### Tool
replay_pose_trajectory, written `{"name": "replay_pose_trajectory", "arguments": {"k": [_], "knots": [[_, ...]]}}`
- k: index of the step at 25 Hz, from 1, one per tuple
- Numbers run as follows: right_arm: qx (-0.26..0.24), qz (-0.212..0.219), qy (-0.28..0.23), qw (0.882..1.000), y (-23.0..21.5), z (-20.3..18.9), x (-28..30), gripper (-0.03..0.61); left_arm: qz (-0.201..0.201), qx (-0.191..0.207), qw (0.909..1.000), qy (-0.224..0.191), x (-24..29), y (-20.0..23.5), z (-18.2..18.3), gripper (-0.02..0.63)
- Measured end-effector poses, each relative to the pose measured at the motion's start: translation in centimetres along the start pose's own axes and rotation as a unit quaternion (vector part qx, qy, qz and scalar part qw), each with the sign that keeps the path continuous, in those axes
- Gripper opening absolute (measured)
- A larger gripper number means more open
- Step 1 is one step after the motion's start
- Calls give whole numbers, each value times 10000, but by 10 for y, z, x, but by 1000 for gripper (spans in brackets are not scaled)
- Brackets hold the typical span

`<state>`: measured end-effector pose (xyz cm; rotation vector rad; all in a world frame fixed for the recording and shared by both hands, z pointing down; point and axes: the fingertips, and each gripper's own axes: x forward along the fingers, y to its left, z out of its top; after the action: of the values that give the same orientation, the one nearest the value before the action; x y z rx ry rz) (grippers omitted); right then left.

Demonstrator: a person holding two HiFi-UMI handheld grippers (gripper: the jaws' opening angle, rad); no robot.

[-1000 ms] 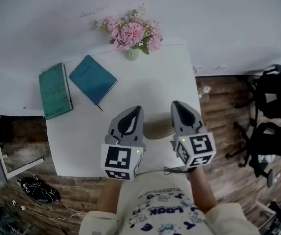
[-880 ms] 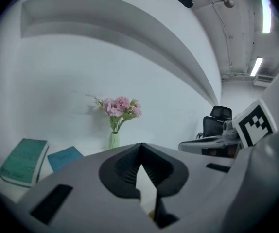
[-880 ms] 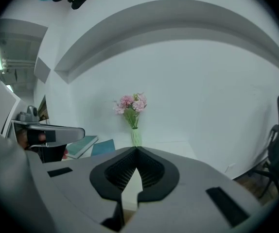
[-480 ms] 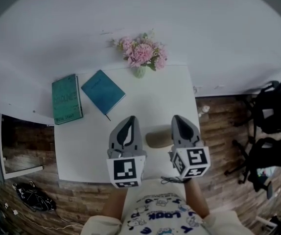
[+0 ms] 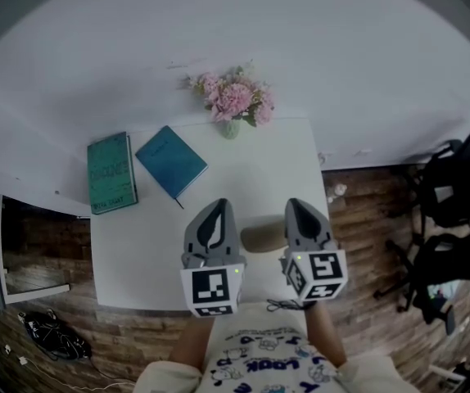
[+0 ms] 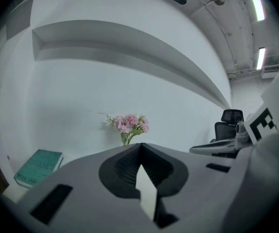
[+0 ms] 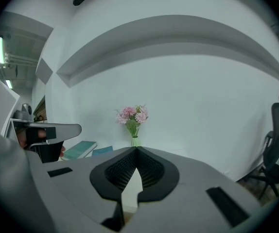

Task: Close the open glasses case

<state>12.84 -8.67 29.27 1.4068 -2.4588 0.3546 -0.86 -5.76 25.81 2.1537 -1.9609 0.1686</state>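
Note:
The glasses case is a beige oblong lying on the white table near its front edge, and from above its lid looks down. My left gripper hovers just left of it and my right gripper just right of it, both apart from the case. In the left gripper view the left gripper has its jaws together with nothing between them. The right gripper is likewise shut and empty. Neither gripper view shows the case.
A vase of pink flowers stands at the table's far edge against the wall. A green book and a blue notebook lie at the far left. Black office chairs stand on the wooden floor to the right.
Both grippers have lifted a little above the table while staying either side of the case. The case has not moved, and the jaws stay shut.

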Motion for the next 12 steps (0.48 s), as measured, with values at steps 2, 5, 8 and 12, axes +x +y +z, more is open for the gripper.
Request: {"name": "replay_pose_trajectory", "arguments": {"k": [2,5,8,12], "knots": [[-20,-32,22,10000,-2,-1,1,0,5,-22,10000,-1,2,-1,0,2],[-68,-57,55,9999,-6,-4,5,0,8,114,9999,22,8,0,-5,2],[-120,-81,109,9998,-7,-6,4,0,-6,183,9998,35,9,0,-8,2],[-122,-144,168,9997,-5,-8,-1,0,-3,181,9998,38,3,2,-6,2]]}}
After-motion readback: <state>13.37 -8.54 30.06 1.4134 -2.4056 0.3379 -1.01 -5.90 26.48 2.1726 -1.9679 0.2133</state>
